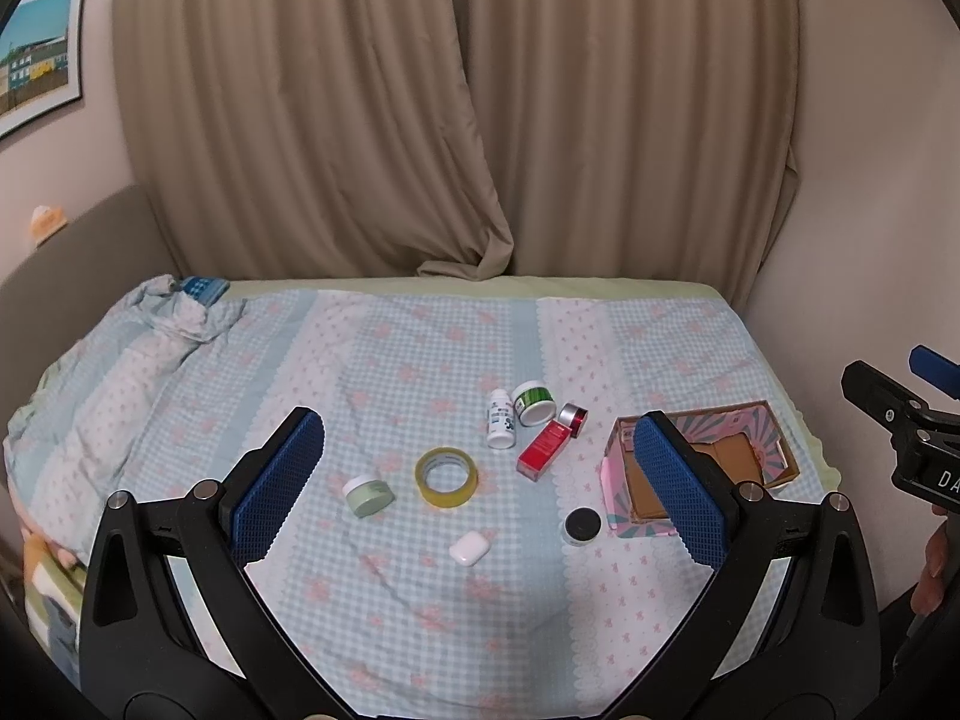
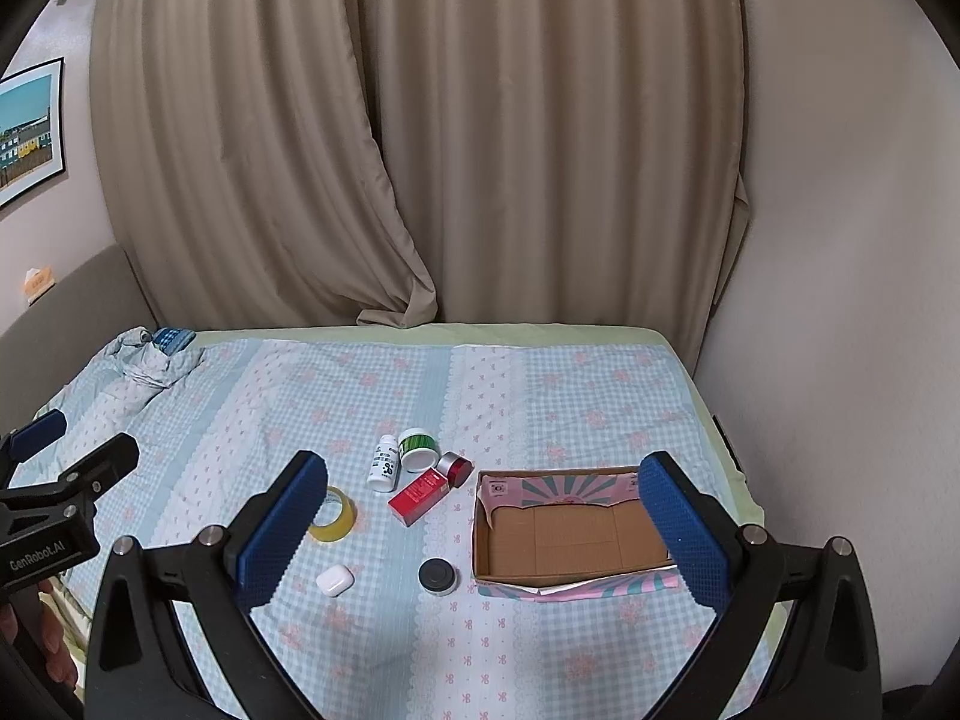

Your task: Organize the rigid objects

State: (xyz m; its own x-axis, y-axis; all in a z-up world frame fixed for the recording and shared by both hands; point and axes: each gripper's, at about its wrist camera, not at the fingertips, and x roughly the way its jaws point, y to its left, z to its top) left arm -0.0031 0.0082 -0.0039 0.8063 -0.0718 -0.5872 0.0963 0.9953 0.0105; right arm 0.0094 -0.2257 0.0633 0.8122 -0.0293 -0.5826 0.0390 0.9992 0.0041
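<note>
Small objects lie on the checked bedspread [image 1: 420,630]: a yellow tape roll [image 1: 447,477], a pale green jar [image 1: 367,495], a white earbud case [image 1: 469,548], a black-lidded jar [image 1: 581,526], a red box [image 1: 543,447], a white bottle [image 1: 500,419], a green-and-white jar [image 1: 534,402] and a red-and-silver jar [image 1: 573,418]. An open cardboard box [image 2: 570,531] lies at the right. My left gripper [image 1: 480,480] is open above the objects and holds nothing. My right gripper [image 2: 480,531] is open and empty, near the box.
Beige curtains [image 1: 456,108] hang behind the bed. A crumpled quilt [image 1: 120,372] lies at the left. A wall [image 2: 840,240] stands close on the right. A framed picture [image 1: 36,54] hangs at the left.
</note>
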